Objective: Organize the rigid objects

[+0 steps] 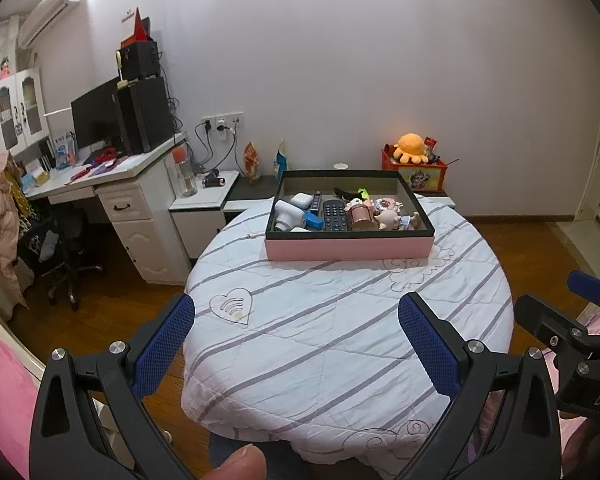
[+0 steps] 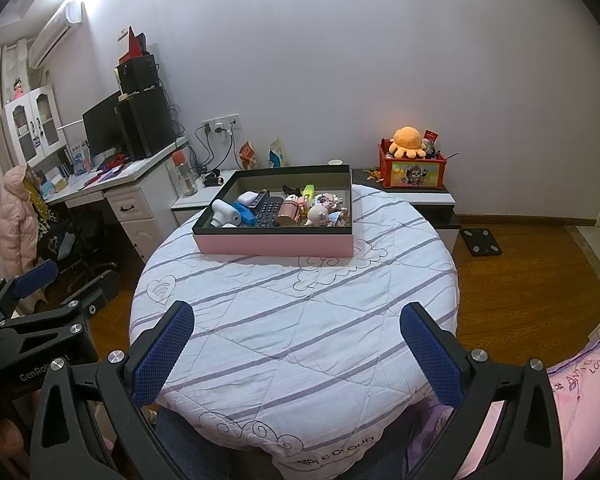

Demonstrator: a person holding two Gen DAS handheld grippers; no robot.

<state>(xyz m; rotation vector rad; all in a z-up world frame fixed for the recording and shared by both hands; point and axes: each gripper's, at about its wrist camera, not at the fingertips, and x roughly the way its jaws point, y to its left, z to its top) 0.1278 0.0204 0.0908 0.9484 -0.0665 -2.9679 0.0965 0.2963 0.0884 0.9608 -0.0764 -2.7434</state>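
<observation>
The left tongs [image 1: 296, 344] hang with their blue pads wide apart and nothing between them, low over the near edge of the round table [image 1: 340, 340], which wears a white quilted cover with grey stripes. The right tongs [image 2: 296, 344] are just as wide apart and bare.

All the small hard things sit in the pink box [image 2: 274, 246] with the black rim, at the far side of the table. Left to right inside it: a white handheld device [image 2: 224, 212], a white earbud case [image 2: 249, 199], a blue item [image 2: 245, 213] I cannot identify, a black remote control [image 2: 269, 210], a rose-gold cylinder [image 2: 287, 212] and a pale doll figure [image 2: 315, 215] (plus a jumble of small pieces behind them, too small to name). Nothing loose lies on the cover.

That fits either a sorting about to draw from the box or one that ended with everything packed into it.

The risk is in the crowding: the items touch or overlap, so wide tongs reaching for one could nudge a neighbour or catch two. The cylinder could roll, and the soft cover could let the box skid if its wall is pushed.
</observation>
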